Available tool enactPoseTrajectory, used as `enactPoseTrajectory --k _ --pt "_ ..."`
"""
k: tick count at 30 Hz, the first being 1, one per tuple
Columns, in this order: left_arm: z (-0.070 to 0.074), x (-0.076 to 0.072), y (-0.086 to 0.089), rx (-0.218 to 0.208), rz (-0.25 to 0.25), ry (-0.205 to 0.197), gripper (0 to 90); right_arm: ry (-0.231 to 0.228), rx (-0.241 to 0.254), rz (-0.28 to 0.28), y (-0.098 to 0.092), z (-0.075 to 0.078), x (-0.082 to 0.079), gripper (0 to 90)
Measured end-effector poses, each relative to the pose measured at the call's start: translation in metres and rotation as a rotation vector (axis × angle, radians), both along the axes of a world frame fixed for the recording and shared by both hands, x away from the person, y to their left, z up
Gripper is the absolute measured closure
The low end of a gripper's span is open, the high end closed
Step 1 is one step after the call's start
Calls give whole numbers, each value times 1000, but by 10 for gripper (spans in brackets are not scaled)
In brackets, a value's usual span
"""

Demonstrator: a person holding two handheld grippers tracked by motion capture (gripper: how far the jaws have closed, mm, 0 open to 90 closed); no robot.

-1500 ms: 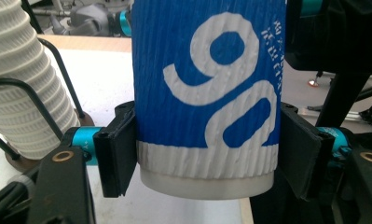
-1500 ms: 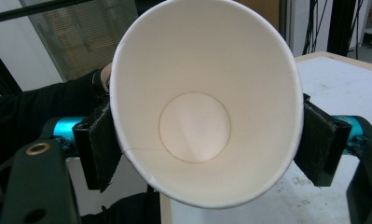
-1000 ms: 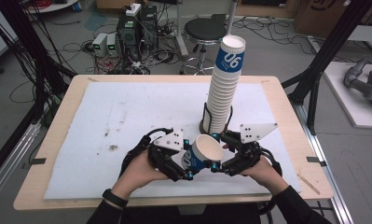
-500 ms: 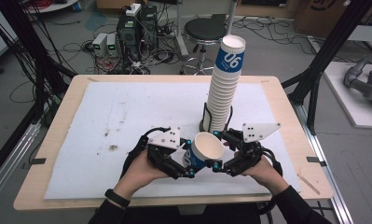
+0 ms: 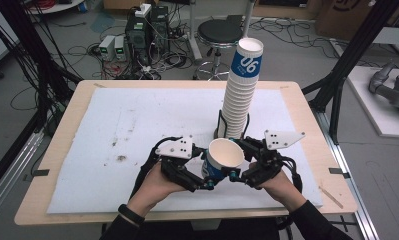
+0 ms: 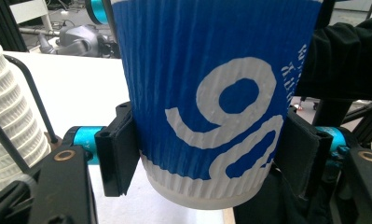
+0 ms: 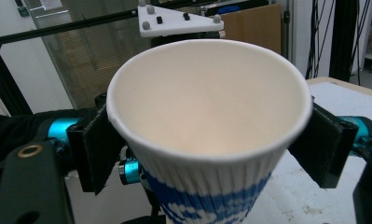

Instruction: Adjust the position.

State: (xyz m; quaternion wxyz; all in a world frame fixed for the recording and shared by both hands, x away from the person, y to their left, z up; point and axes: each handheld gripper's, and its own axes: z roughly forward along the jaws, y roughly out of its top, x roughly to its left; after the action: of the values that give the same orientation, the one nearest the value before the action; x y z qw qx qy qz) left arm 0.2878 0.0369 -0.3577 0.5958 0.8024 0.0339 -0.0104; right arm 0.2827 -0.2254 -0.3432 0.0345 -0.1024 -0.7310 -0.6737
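Lab desk [image 5: 307,150], white mat; one blue cup [image 5: 224,160] is off and just in front of the cup stack [image 5: 239,95]. Left gripper [image 5: 207,175] fingers clamped on its lower wall, right gripper [image 5: 237,165] fingers straddling the rim, just closing, contact unclear. Left to do, likely: finish the handover and set it down.

Ribbed paper cup [image 5: 224,159], blue sleeve with white numerals, white base band and cream interior. It is empty, mouth open and tilted, held above the worktop [image 5: 112,125] near its front edge, just before the tall cup stack [image 5: 239,92].
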Motion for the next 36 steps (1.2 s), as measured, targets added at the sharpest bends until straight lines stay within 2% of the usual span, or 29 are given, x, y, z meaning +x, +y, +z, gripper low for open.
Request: enactPoseTrajectory --k 6,11,14,18,24,30,36 --pt "0 0 0 29 8 -6 303 -23 -27 2 -1 0 1 236" --pt "-1 -1 -2 88 21 -21 291 -56 -85 -4 2 0 0 242" --pt "-1 0 -1 96 38 -19 252 -79 -127 -30 3 0 -1 245" --pt "1 0 0 110 47 -27 238 -81 -164 -44 2 -1 1 247" --pt "-1 -1 -4 110 46 -19 218 -82 -188 -37 5 -1 0 250" --pt "0 -2 -6 50 47 -4 208 -93 -180 -21 9 -2 -2 250" --pt "1 -2 -4 23 34 -1 260 -87 -170 -20 11 -2 -4 249"
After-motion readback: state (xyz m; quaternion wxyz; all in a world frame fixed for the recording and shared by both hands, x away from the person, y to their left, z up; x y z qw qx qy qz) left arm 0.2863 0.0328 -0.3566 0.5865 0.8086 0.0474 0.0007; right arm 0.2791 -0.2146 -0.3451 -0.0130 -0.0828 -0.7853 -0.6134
